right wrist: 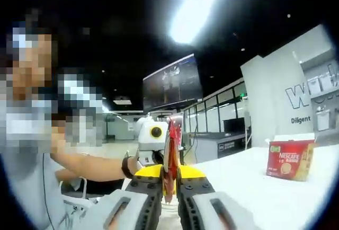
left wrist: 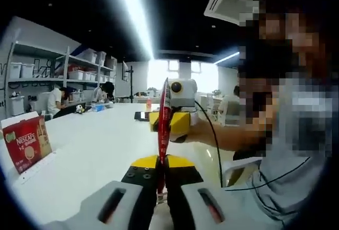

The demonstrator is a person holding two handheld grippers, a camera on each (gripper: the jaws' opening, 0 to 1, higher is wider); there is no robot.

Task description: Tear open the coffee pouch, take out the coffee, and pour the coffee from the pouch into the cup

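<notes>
Left claw point(left wrist: 161, 179) | clamps one coffee pouch point(left wrist: 164, 116); right claw point(right wrist: 169, 185) | clamps same pouch; one Nescafe box point(right wrist: 289, 159)

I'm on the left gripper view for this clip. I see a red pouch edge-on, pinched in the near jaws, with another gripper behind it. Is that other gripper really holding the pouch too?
Observer: Yes. In the right gripper view, the right gripper has its jaws shut on the coffee pouch, the pouch standing upright between them.
Operator: Is the Nescafe box visible from that side as well?
Observer: It is. The box stands on the white table, its top flap open.
Operator: What lies behind the pouch over there?
Observer: A large dark screen hangs in the background, with glass partitions to its right.
</notes>
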